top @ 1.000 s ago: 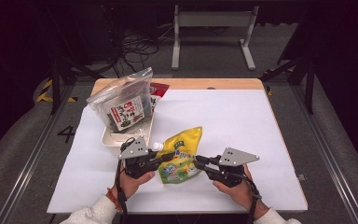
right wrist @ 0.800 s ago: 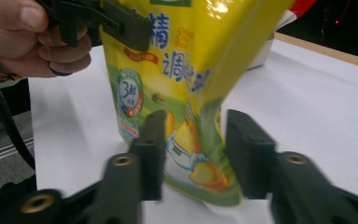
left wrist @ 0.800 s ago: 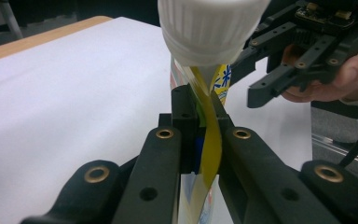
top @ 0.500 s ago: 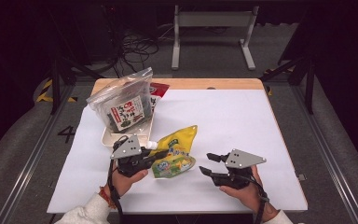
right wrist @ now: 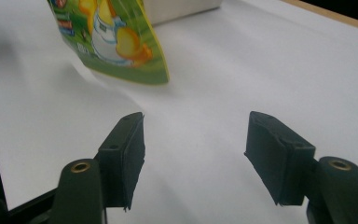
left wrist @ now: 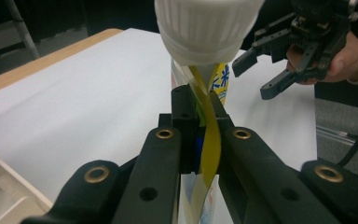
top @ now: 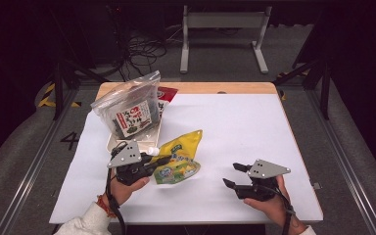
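One yellow pouch [top: 178,159] in left gripper [top: 160,160], long axis diagonal, cap [top: 152,151] leftward

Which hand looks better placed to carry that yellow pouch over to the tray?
Left: the left gripper is shut on the yellow pouch, beside the tray. The right gripper is open and empty.

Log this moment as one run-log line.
left gripper: shut on yellow spout pouch | right gripper: jaws just been opening, nothing between them, apart from pouch | pouch: off white table
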Demonstrator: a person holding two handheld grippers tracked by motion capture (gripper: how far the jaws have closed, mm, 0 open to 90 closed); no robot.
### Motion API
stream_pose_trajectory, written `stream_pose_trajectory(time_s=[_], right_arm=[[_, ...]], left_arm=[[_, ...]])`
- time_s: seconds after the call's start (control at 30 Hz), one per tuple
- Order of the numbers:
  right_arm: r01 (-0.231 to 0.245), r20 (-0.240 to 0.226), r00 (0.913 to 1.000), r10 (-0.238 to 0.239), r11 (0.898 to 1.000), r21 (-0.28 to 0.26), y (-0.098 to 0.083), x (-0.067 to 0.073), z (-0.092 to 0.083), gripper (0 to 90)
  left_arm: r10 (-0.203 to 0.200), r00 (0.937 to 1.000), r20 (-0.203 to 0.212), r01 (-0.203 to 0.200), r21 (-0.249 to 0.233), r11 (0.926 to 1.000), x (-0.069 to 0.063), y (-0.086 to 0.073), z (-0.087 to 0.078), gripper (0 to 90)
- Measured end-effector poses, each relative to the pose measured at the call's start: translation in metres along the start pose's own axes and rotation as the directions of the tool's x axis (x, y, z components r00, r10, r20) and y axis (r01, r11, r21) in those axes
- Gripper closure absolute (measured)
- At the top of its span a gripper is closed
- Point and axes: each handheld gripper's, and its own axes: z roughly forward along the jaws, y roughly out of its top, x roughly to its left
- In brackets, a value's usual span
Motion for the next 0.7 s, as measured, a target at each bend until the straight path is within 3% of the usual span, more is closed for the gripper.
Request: stream_pose_trajectory(time_s=[0.4,0.7], right_arm=[[-0.02,0.03,0.9994,0.018,0.998,0.055,-0.016,-0.006,-0.006,31.6],[-0.012,0.029,0.9995,0.009,0.996,0.086,-0.021,-0.003,-0.003,29.7]], left_arm=[[0.016,0.9991,-0.039,-0.017,-0.012,0.9998,0.006,0.004,-0.017,87.8],[0.051,0.9944,-0.093,-0.056,-0.052,0.9971,0.012,0.017,-0.044,87.8]])
